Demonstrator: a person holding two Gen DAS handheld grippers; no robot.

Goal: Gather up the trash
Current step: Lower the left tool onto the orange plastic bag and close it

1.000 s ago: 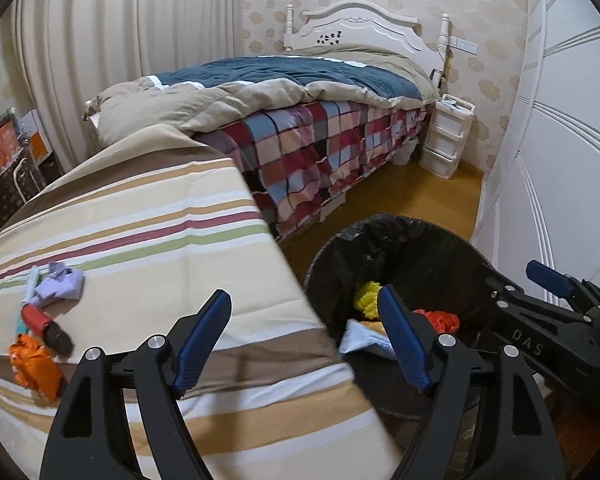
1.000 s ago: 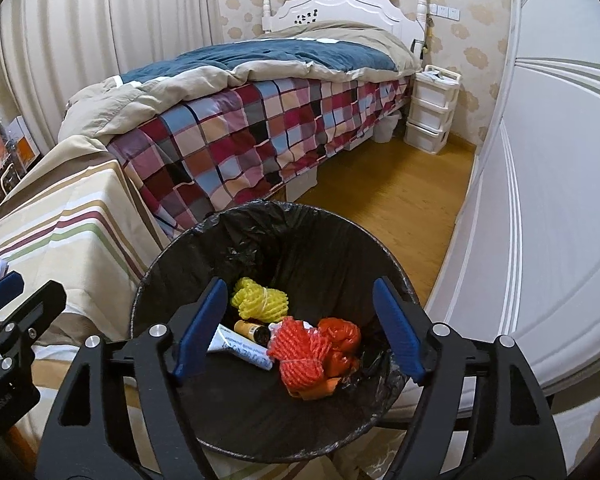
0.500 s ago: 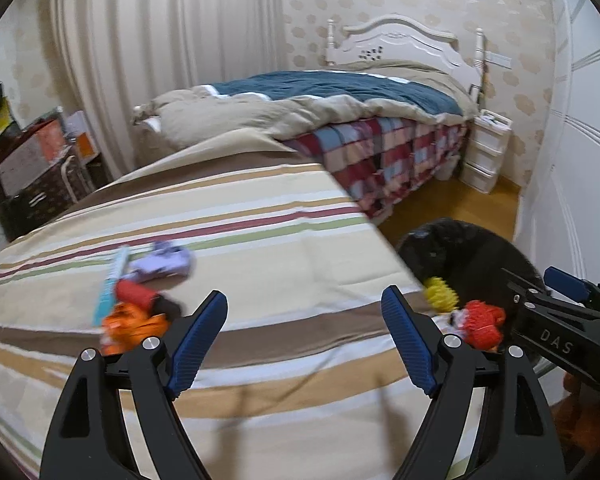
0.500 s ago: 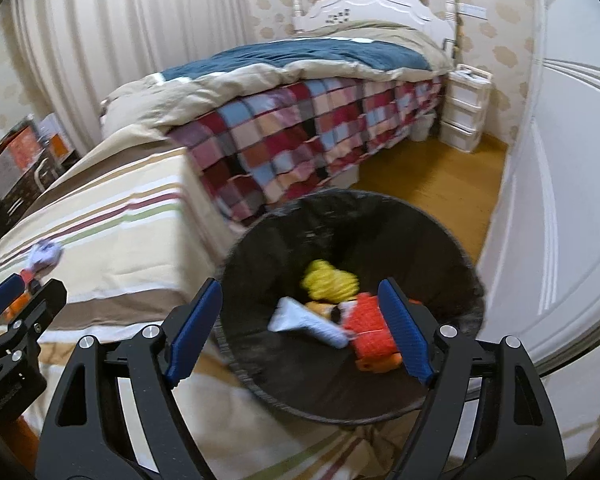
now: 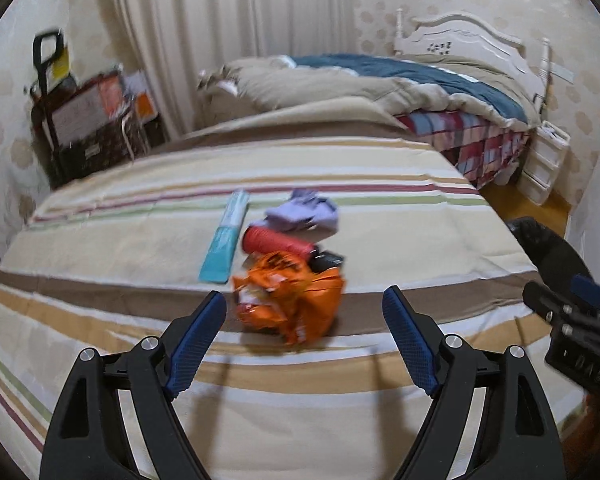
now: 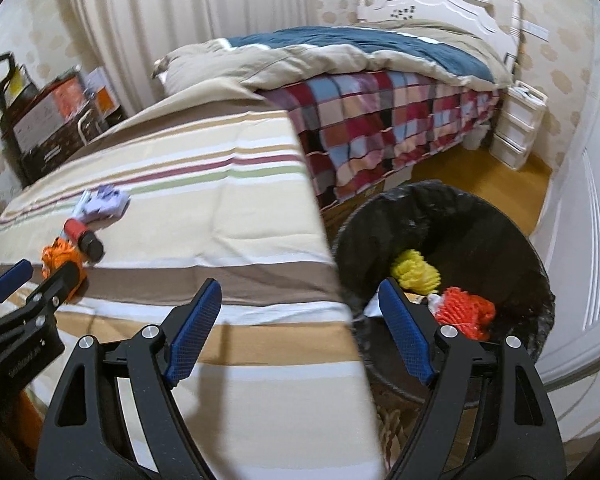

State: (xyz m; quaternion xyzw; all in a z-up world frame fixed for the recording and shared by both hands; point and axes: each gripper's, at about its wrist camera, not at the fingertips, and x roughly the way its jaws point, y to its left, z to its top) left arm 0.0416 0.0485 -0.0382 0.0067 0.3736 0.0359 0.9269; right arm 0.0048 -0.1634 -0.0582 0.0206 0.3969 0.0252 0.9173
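Observation:
A small pile of trash lies on the striped bedspread (image 5: 380, 240): a crumpled orange wrapper (image 5: 292, 304), a red cylinder (image 5: 276, 242), a purple crumpled piece (image 5: 304, 216) and a teal flat pack (image 5: 226, 246). My left gripper (image 5: 304, 300) is open just short of the orange wrapper, its pads touching nothing. My right gripper (image 6: 300, 292) is open and empty over the bed's edge, beside the black-lined bin (image 6: 440, 208). The bin holds a yellow net (image 6: 416, 270) and a red-orange net (image 6: 466, 312). In the right wrist view the left gripper (image 6: 44, 270) hovers by the orange wrapper (image 6: 60, 254).
A second bed with a checked blanket (image 6: 380, 128) stands behind. White drawers (image 6: 516, 128) sit at the far right on the wooden floor (image 6: 480, 168). A dark cart with boxes (image 5: 88, 128) stands at the back left. A white wardrobe (image 6: 580, 240) runs along the right.
Both grippers have swung left, away from the bin and over the striped bed. The trash pile has come from the left edge to the middle of the left wrist view.

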